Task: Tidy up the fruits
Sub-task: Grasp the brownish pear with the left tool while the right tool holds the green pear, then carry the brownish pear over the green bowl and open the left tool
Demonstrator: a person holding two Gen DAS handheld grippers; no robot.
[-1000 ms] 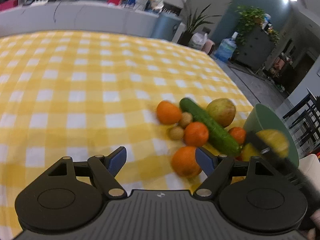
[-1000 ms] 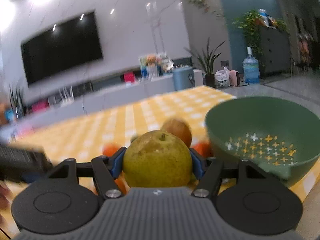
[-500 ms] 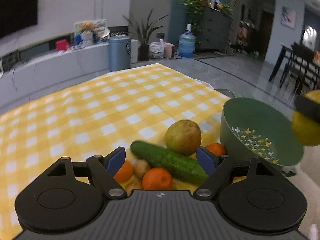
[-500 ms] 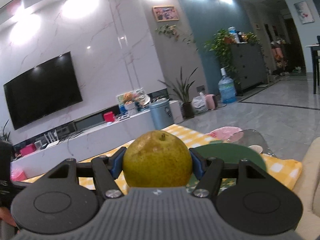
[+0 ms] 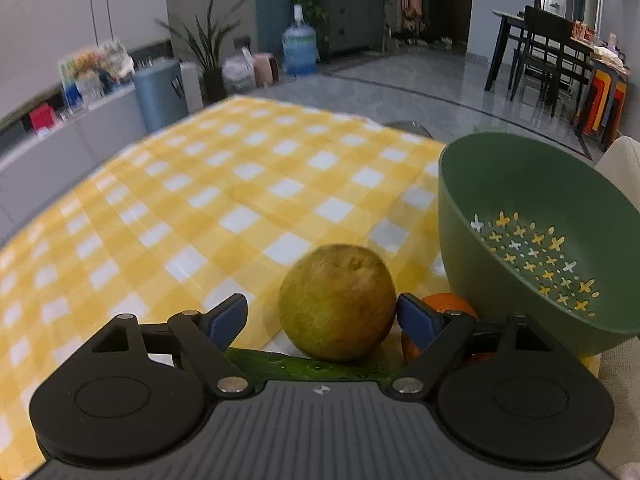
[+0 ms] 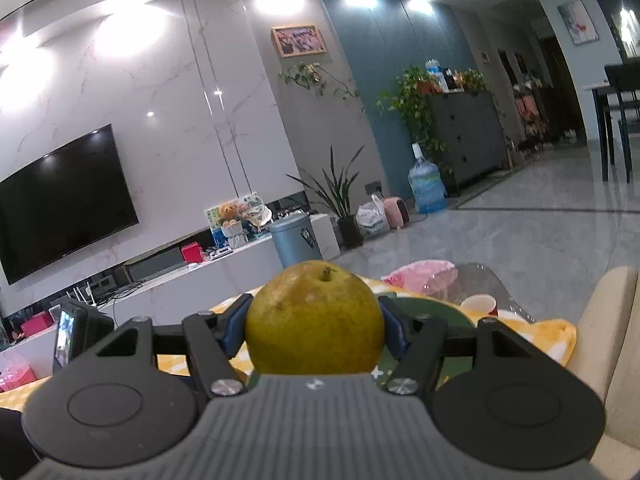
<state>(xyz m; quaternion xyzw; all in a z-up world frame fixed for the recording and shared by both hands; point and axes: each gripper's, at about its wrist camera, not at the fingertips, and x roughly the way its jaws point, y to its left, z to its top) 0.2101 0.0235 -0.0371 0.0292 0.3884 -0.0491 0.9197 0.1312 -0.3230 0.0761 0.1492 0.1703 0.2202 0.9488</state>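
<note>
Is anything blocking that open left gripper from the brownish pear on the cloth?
Nothing visible does. The left gripper already has the brownish pear between its open jaws; the cucumber lies just below it.

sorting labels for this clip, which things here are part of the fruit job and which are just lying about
Part of the job:
- pear in right claw
- brownish pear between the open left claw pads
- orange
- green colander bowl

Lying about:
- cucumber
- water jug
- TV
- paper cup
</note>
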